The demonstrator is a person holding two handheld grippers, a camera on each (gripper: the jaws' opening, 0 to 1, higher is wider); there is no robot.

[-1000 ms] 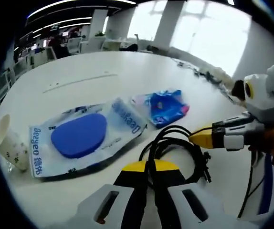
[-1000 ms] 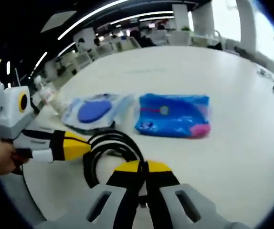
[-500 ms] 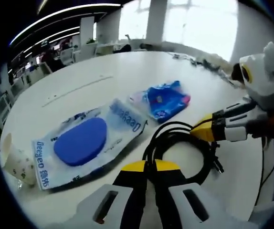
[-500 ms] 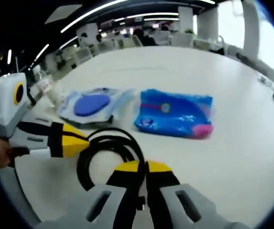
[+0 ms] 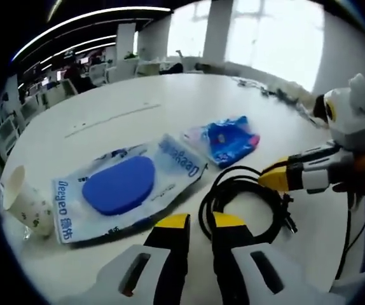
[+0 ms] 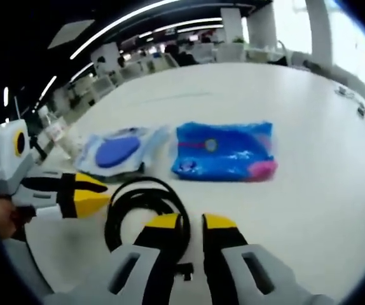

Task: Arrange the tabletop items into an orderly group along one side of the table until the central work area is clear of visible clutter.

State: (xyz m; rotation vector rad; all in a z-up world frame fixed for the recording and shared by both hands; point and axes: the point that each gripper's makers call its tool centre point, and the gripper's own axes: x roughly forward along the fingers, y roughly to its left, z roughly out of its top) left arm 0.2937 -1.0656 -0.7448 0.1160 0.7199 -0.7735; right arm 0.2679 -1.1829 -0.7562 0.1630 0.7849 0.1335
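A coiled black cable (image 5: 246, 197) is seen on the white table (image 5: 125, 101), with the left gripper (image 5: 199, 223) and the right gripper (image 6: 192, 223) poised just beside it, each with jaws slightly parted and nothing held. A clear packet with a blue oval pad (image 5: 122, 184) lies next to the cable, a blue wrapper (image 5: 230, 138) just beyond it, and a paper cup (image 5: 25, 202) is tipped on the packet's far side.
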